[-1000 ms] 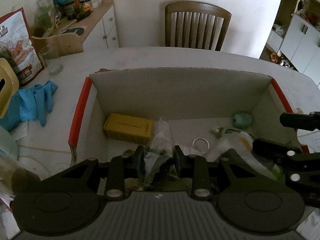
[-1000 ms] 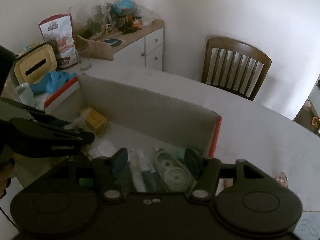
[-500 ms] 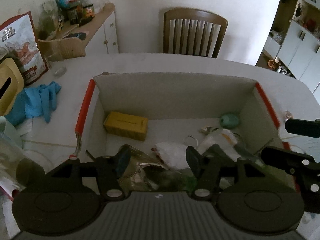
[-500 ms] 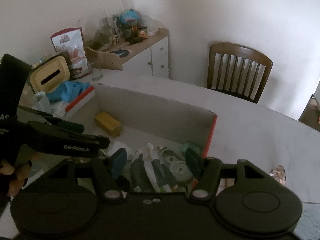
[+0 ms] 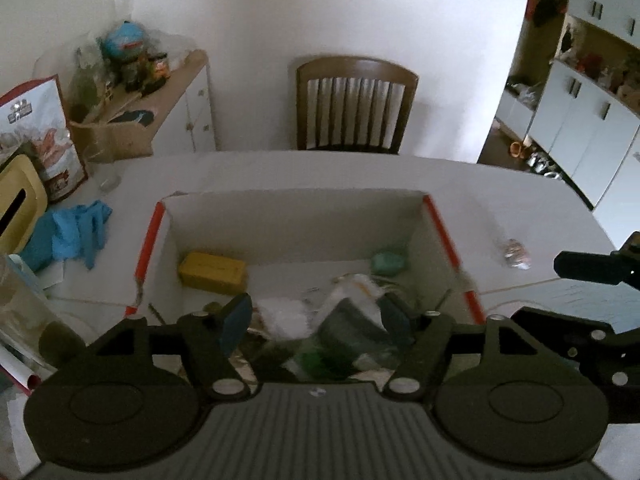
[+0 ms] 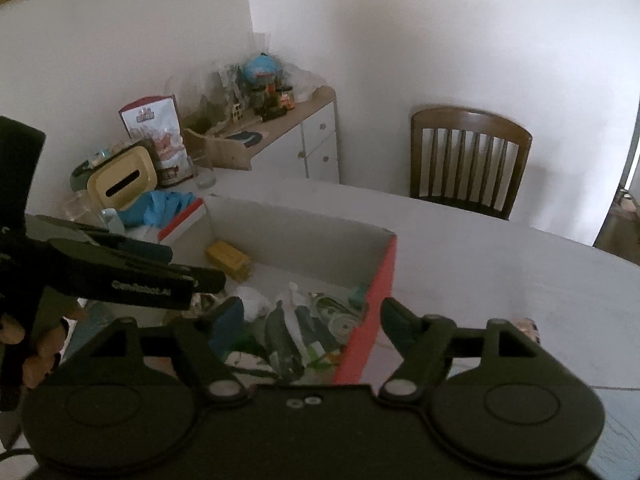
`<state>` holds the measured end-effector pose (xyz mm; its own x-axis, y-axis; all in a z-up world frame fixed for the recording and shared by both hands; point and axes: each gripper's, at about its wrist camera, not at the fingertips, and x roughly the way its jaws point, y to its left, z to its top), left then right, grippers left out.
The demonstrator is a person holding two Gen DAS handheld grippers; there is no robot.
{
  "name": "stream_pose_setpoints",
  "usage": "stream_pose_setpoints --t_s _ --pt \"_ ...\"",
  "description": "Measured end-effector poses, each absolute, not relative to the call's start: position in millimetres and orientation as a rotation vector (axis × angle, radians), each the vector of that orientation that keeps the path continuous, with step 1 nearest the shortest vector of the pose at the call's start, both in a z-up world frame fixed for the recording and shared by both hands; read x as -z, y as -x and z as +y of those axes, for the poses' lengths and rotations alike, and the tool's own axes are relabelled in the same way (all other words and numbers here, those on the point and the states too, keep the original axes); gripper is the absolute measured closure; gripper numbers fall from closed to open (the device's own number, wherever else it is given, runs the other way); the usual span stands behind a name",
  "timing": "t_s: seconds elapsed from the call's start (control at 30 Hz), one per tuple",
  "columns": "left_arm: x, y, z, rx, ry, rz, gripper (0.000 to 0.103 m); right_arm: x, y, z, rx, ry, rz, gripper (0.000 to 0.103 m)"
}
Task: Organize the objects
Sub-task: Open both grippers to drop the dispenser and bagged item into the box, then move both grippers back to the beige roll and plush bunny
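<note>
Objects for organizing: heaped loose in open cardboard box (image 5: 296, 216), red-edged, standing mid tabletop (image 5: 500, 196).

Tabletop: white, broad. Clutter along far-left edge: printed bag (image 5: 38, 136), yellow slotted container (image 5: 18, 204), blue gloves (image 5: 74, 232). Risk: sweep of either tool over that edge, toppling the glass (image 5: 108, 172) beside the bag.

Box: walls upright, contents piled toward near side. Risk: right wall clipped from above by right tool, since that wall sits directly under its spread; box shoved or tipped as a result.

Left gripper (image 5: 316, 320): jaws opening, nothing pinched; crinkly packets (image 5: 332, 344) visible below between them, apparently lying free in the box. Risk: packet film snagged on a pad and dragged out.

Right gripper (image 6: 312, 320): jaws opening, empty; straddling the box's red right wall (image 6: 372, 304), with tubes (image 6: 296, 332) and tape roll (image 6: 340, 322) under the inner pad. Risk: collision with the left tool, close alongside to the left.

Yellow carton (image 5: 212, 272): flat on box floor, far-left corner. Low risk.

Teal lump (image 5: 386, 262): far-right corner of box floor. Low risk.

Small wrapped item (image 5: 514, 250): outside the box on right tabletop, unsorted. Risk: overlooked, or flicked off the tabletop in passing.
</note>
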<state>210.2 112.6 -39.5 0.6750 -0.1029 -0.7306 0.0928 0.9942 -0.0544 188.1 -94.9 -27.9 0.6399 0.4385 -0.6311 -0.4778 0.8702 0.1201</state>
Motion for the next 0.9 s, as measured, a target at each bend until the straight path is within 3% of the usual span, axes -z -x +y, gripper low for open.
stream_pose_setpoints --t_s 0.27,0.43,0.9 --pt "22 -197 68 0.154 0.007 0.776 0.020 17 -173 -143 -0.503 0.041 0.661 0.016" --pt "21 -197 35 0.177 0.012 0.758 0.019 16 -172 -181 -0.482 0.010 0.646 0.005" --pt "39 -213 -54 0.171 -0.003 0.761 0.018 34 -192 -277 -0.429 -0.012 0.663 0.002"
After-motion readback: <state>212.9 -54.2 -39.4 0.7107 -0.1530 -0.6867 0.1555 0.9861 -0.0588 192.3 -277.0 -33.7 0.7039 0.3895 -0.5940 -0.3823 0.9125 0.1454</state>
